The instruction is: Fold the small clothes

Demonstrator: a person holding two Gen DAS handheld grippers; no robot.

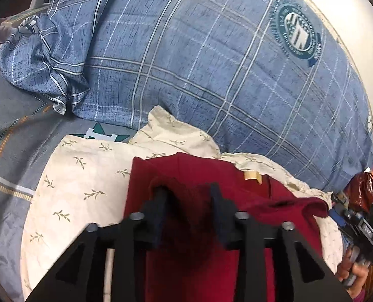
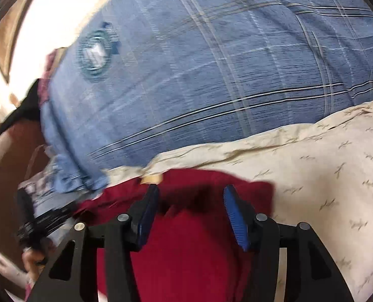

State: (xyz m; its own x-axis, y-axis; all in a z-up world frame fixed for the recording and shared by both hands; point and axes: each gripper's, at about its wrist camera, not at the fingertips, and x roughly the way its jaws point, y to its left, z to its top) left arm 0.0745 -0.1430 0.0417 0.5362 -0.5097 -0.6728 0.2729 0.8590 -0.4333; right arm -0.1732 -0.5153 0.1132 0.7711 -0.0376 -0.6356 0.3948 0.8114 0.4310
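Two grippers stand with jaws parted over a dark red garment [image 1: 194, 256] at the bottom centre of both views. The left gripper [image 1: 187, 196] has red cloth bunched loosely between its fingers, not pinched. The right gripper [image 2: 191, 197] is spread above the garment's far edge, holding nothing. The garment lies on a cream leaf-print sheet [image 1: 85, 181]. Beyond, filling the upper frame, bulges a blue plaid quilt [image 1: 199, 58] with a round teal emblem [image 1: 296, 30].
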